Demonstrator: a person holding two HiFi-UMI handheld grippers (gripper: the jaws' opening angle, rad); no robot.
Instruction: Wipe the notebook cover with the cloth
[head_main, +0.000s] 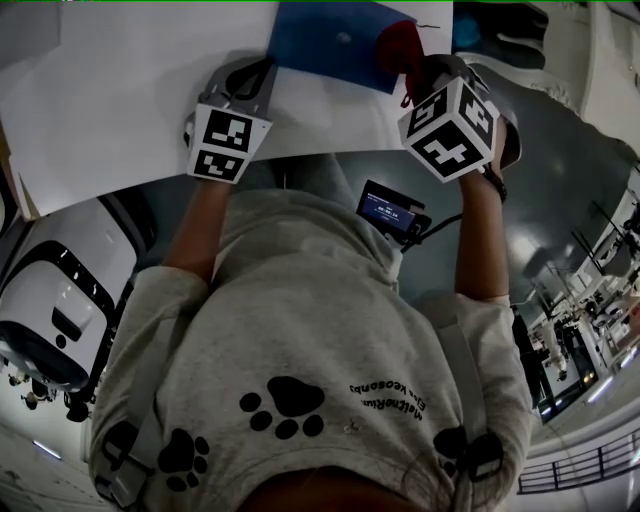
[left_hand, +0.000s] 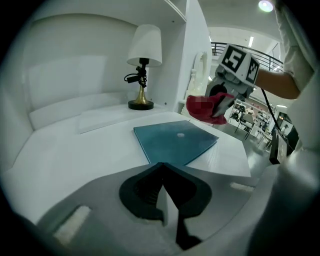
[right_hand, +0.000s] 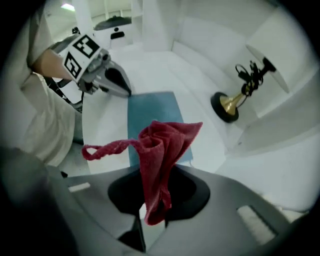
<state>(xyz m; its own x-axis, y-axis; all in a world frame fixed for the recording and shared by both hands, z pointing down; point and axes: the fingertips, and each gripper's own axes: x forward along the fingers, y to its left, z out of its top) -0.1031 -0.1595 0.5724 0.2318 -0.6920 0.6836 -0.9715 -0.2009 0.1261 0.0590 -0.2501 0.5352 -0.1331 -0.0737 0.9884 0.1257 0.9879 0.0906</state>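
A blue notebook (head_main: 335, 38) lies flat on the white table (head_main: 120, 90); it also shows in the left gripper view (left_hand: 172, 142) and the right gripper view (right_hand: 150, 112). My right gripper (right_hand: 155, 190) is shut on a red cloth (right_hand: 161, 150), which bunches up from the jaws with one strip trailing left. That gripper (left_hand: 222, 102) holds the cloth (left_hand: 207, 107) in the air over the notebook's right side. My left gripper (left_hand: 162, 167) is shut and holds nothing, its tips (right_hand: 127, 91) at the notebook's near left corner. I cannot tell whether they touch it.
A lamp with a brass base and white shade (left_hand: 142, 65) stands at the back of the table, also seen in the right gripper view (right_hand: 235, 95). A white upright panel (left_hand: 195, 60) rises beside it. A white machine (head_main: 50, 300) stands on the floor at the left.
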